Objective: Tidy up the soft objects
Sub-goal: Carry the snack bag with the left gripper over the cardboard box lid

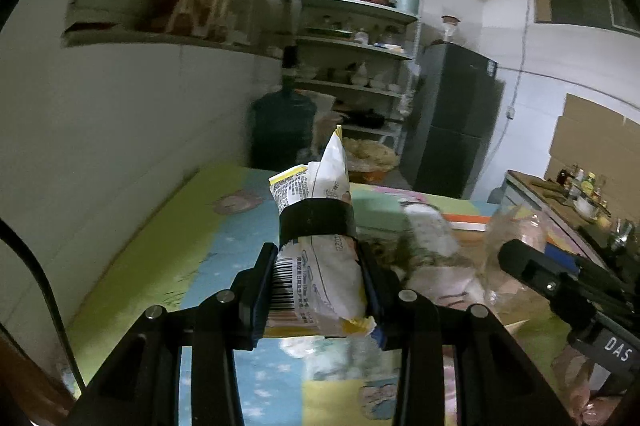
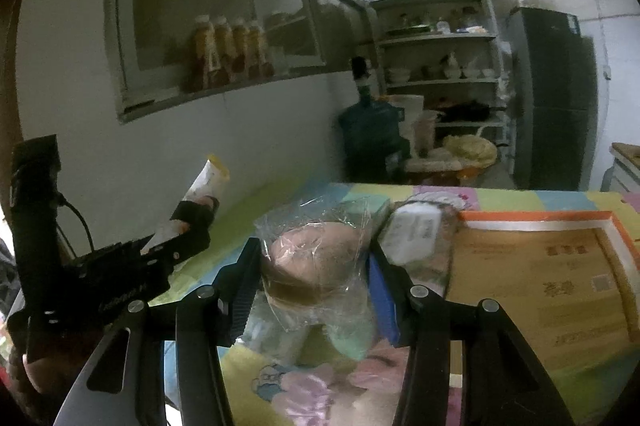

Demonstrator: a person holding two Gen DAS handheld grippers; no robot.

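Observation:
My left gripper (image 1: 318,290) is shut on a white and yellow snack packet (image 1: 316,238) with a barcode and a black band, held upright above the colourful table mat (image 1: 172,250). My right gripper (image 2: 316,286) is shut on a bun in a clear plastic bag (image 2: 316,262), held above the mat. The left gripper with its packet (image 2: 200,202) shows at the left of the right wrist view. The right gripper (image 1: 560,286) and its clear bag (image 1: 516,246) show at the right of the left wrist view.
A cardboard box with an orange rim (image 2: 548,266) lies on the table at the right. A white wrapped pack (image 2: 416,230) lies beside it. A blue water jug (image 2: 372,134), shelves (image 2: 436,38) and a dark fridge (image 2: 556,98) stand beyond the table.

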